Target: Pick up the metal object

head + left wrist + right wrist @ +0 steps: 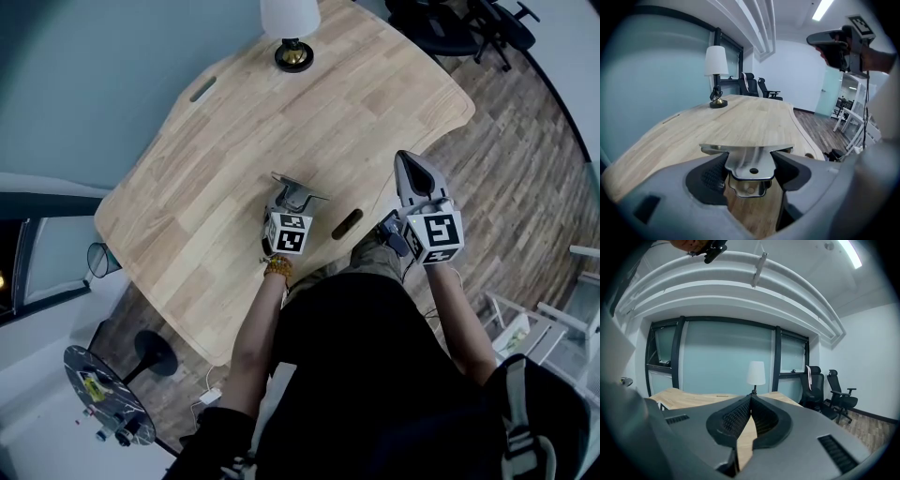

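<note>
lamp (290,19): shade cut by top edge | metal object (749,161): edges behind fingers (710,176)

Soft, even indoor light, mostly from the ceiling strip light (824,8), so the wooden table (234,159) only gets faint shadows. Heavy fisheye everywhere: dark vignetted corners, straight lines bowing at the edges. The metal object (749,161) has a dull sheen, no real glare. Very near foreground looks a bit soft — the room behind stays fairly sharp.

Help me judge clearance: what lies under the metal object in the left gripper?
Bare wood of the table shows beneath the metal object; the left gripper body covers the rest.
</note>
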Available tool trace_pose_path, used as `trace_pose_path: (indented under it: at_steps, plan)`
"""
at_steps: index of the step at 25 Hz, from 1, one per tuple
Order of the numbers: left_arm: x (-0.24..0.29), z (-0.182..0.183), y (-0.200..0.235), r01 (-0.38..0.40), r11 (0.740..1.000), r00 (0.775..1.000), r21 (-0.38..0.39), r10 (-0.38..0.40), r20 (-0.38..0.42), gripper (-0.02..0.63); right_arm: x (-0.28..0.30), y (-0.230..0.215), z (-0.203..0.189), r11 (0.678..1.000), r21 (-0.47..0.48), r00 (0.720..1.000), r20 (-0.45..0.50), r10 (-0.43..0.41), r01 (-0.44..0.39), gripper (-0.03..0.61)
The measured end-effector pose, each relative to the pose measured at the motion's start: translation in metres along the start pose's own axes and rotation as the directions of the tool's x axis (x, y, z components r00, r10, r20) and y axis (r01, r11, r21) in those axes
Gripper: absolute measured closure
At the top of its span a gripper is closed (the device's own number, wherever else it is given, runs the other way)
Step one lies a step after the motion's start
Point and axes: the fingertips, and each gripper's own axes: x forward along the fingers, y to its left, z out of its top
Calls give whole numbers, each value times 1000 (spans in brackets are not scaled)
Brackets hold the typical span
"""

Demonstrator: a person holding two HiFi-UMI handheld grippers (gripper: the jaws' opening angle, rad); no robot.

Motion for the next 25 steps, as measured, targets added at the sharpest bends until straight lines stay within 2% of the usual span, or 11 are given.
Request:
trace_pose_path:
  at_steps: [6, 13, 16, 25]
  plan:
    - [-20, 37, 6, -23, 1000, 995, 12, 22, 93, 310, 7, 8, 2, 1000, -4, 1000, 10, 25, -25, 574]
    - [-54, 93, 11, -52, 998, 974, 23, 46, 221, 310, 11, 18, 5, 999, -9, 999, 18, 46, -46, 574]
    - [-75, 124, 12, -62, 998, 955, 27, 52, 292, 310, 14, 23, 9, 998, -12, 998, 27, 56, -56, 574]
    - [-130, 201, 17, -114, 992, 878, 50, 77, 473, 310, 19, 34, 20, 996, -26, 995, 50, 89, -88, 574]
